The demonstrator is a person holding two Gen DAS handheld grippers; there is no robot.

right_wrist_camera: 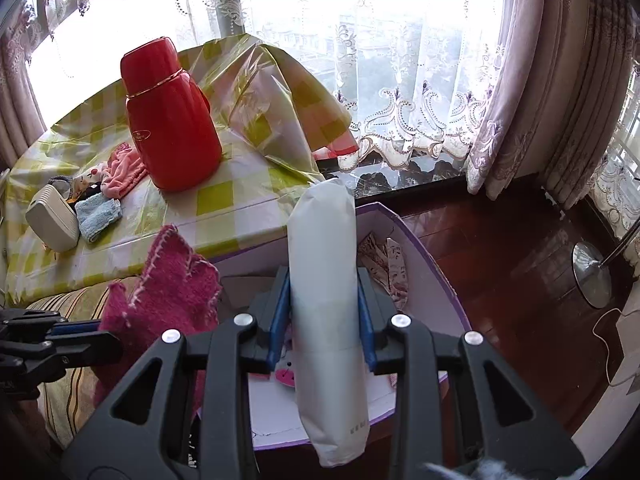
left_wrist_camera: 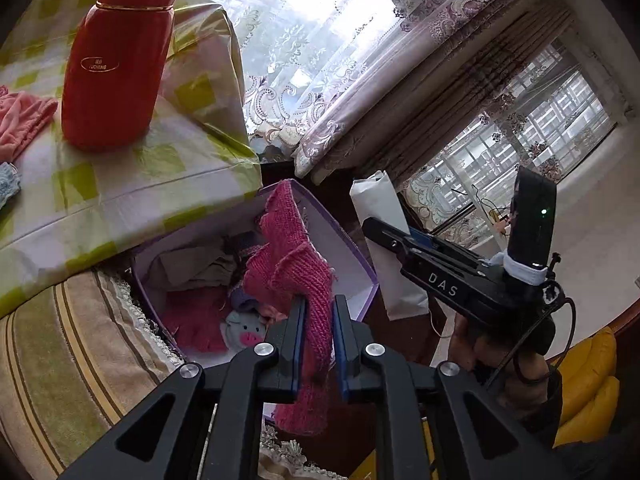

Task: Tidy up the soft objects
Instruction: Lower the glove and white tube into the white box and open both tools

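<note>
Left gripper (left_wrist_camera: pixel 316 344): jaws narrow, pink knit piece (left_wrist_camera: pixel 296 276) between, possibly slack; above purple box (left_wrist_camera: pixel 360 264).
Right gripper (right_wrist_camera: pixel 322 316): clamps white roll (right_wrist_camera: pixel 324 256).
Risk: knit snagging rim, landing outside.

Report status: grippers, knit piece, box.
Left gripper around pink knit, above purple box. Right gripper shut on white pouch. Nothing blocking.

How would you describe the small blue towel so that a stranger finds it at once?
Start at the table under the green checked tablecloth. In front of the red thermos, by the near edge, lies the folded blue towel. It is the only pale blue cloth, between a white plastic box and pink cloth.
</note>
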